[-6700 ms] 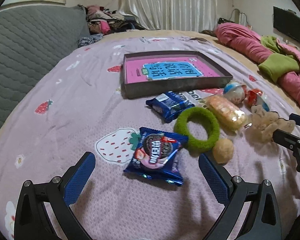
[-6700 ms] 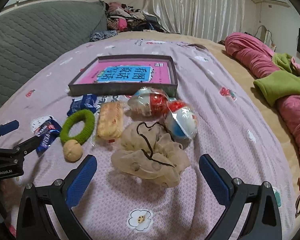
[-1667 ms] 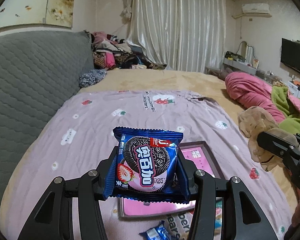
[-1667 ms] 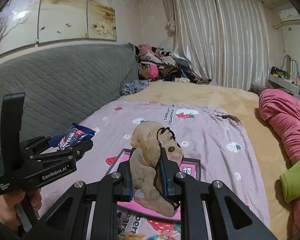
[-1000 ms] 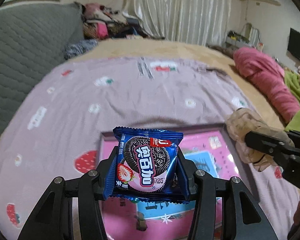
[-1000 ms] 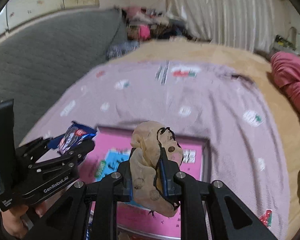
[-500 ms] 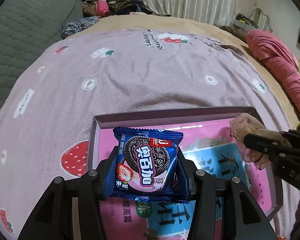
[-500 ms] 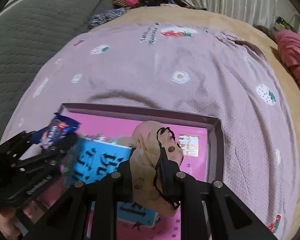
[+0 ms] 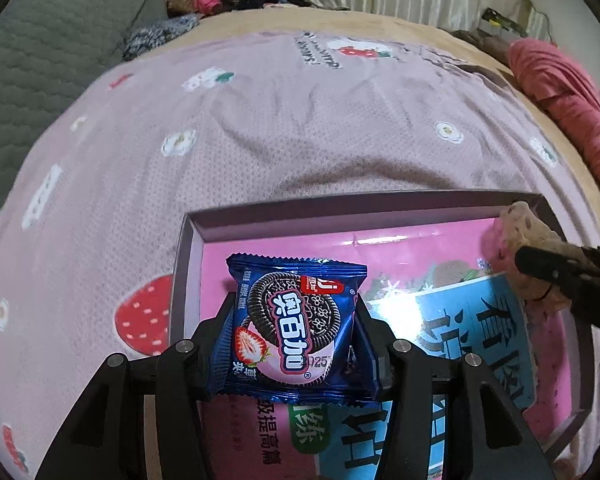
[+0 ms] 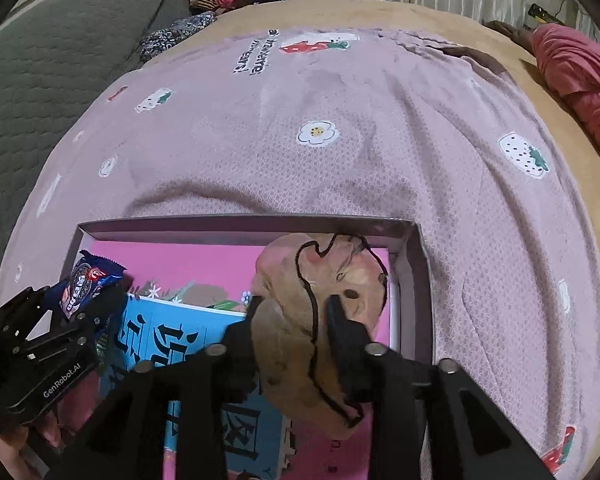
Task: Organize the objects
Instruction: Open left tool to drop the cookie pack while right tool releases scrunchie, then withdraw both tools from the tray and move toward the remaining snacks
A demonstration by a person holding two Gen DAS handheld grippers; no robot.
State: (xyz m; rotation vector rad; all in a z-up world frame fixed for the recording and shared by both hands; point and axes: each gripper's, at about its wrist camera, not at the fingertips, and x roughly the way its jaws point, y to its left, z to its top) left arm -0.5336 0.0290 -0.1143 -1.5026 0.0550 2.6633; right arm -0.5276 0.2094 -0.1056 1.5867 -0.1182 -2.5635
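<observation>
Left wrist view: the left tongs (image 9: 294, 354) sit at the bottom centre of the frame, clamped on a blue cookie packet (image 9: 294, 328) whose printed face is turned to the camera. The packet hangs over the near-left part of a shallow box (image 9: 188, 248), whose pink and blue printed floor fills the lower middle of the frame; the box lies on a bed under a mauve strawberry-print cover (image 9: 260, 140). At the right edge the right tongs (image 9: 540, 268) reach in, gripping a beige fabric pouch (image 9: 528, 236) over the box's far-right corner.

Right wrist view: the right tongs (image 10: 296, 320) at the bottom centre are closed on the beige fabric pouch (image 10: 320, 300), which droops with its long axis running up the frame and its top close to the box's back wall (image 10: 240, 226) and right wall. At the lower left the left tongs (image 10: 88, 292) hold the cookie packet (image 10: 90, 280) over the box's left end.

Both loads appear to be directly above the box floor, so each release likely calls only for a short descent; the left tongs serve the left end and the right tongs the far-right corner, well apart.
</observation>
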